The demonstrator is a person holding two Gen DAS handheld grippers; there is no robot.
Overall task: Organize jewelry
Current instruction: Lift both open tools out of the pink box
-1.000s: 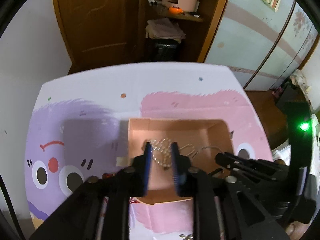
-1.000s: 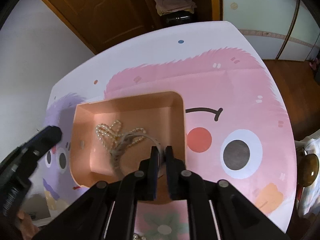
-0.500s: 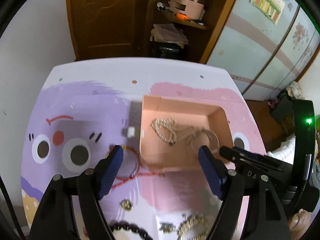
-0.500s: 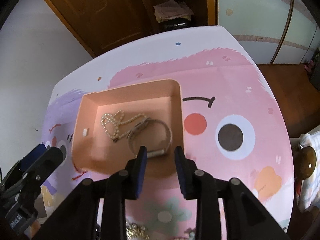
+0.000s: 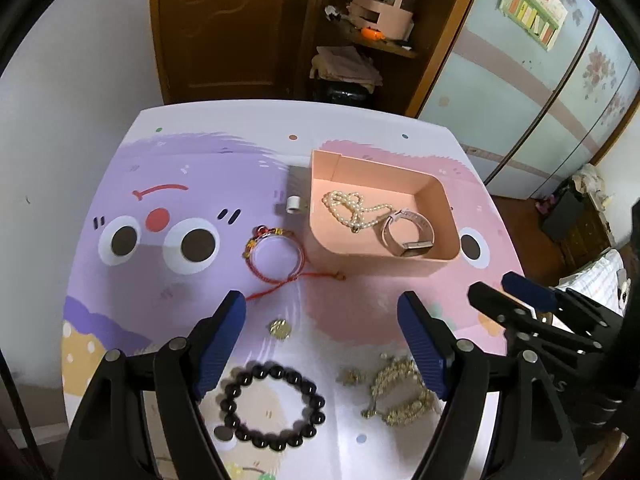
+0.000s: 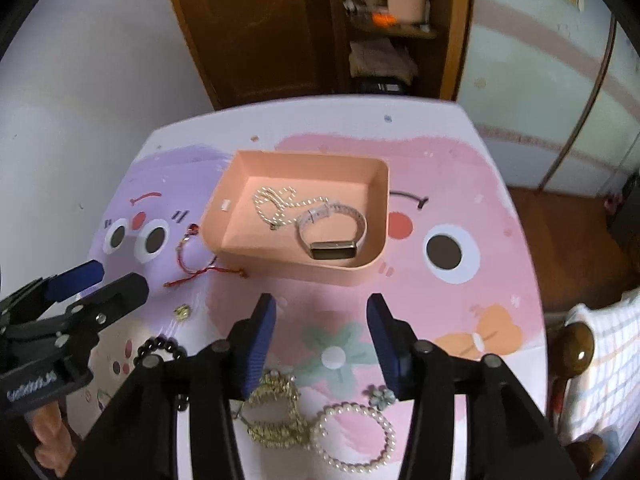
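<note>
Pulling back from the pink tray (image 5: 436,260), left tongs (image 5: 322,318) stood wide apart and empty; pearl necklace (image 5: 352,210) and watch (image 5: 408,236) lay inside, so two pieces done. Red string bracelet (image 5: 276,258), black bead bracelet (image 5: 274,408), gold chain (image 5: 400,392) waited on the desk (image 5: 120,300), unobstructed. Right view: right tongs (image 6: 322,322) opening, nothing between; pearl bracelet (image 6: 354,438) near them.

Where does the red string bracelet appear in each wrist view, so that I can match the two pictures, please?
Left wrist view: the red string bracelet lies centre-left on the purple print, left of the pink tray.
Right wrist view: the same bracelet sits left of centre, by the tray's near-left corner.
Shared landmark: the pink tray holding the pearl necklace and the watch.
</note>
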